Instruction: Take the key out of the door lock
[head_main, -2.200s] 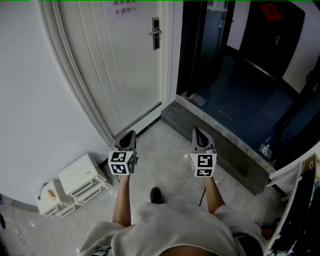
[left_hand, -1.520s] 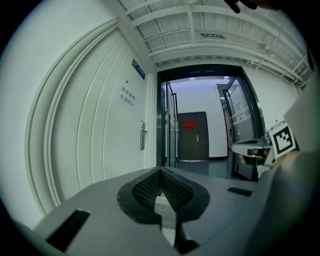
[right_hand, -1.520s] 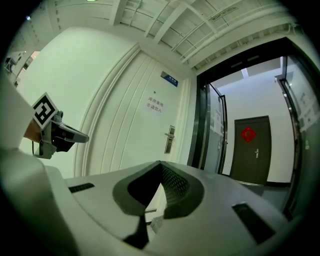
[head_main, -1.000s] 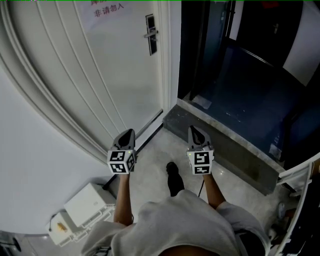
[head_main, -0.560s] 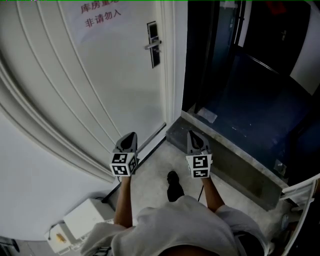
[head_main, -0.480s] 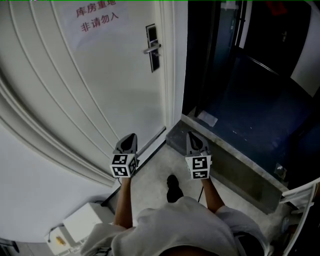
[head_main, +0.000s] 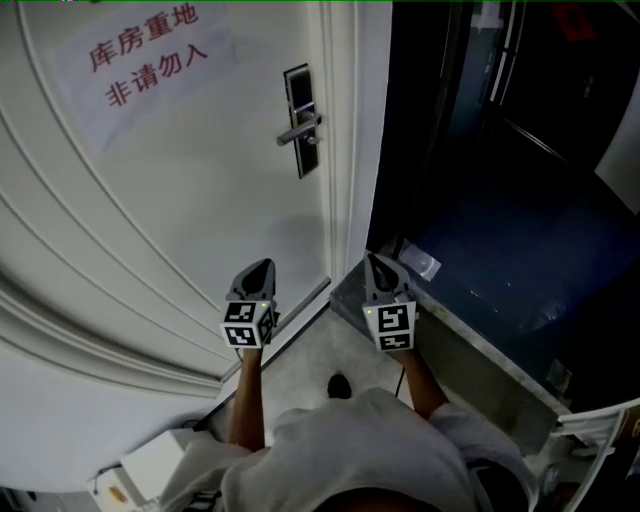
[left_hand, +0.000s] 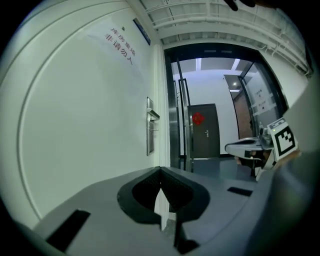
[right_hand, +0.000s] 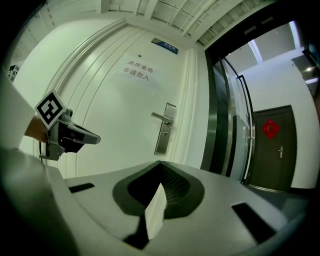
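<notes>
Though aimed at the door lock (head_main: 300, 120), well short of it: left gripper (head_main: 258, 268) and right gripper (head_main: 378, 262), jaws pressed together, empty.

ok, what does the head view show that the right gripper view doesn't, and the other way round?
Head view only: the person's shirt, a shoe, the floor, a white box and the stone sill.
Right gripper view only: a blue plaque above the door, the ceiling, and a close-up of the right gripper, jaws shut and empty.
Both: the door, its red-lettered sign, the lock plate with handle, and the left gripper. No key can be made out in either.
</notes>
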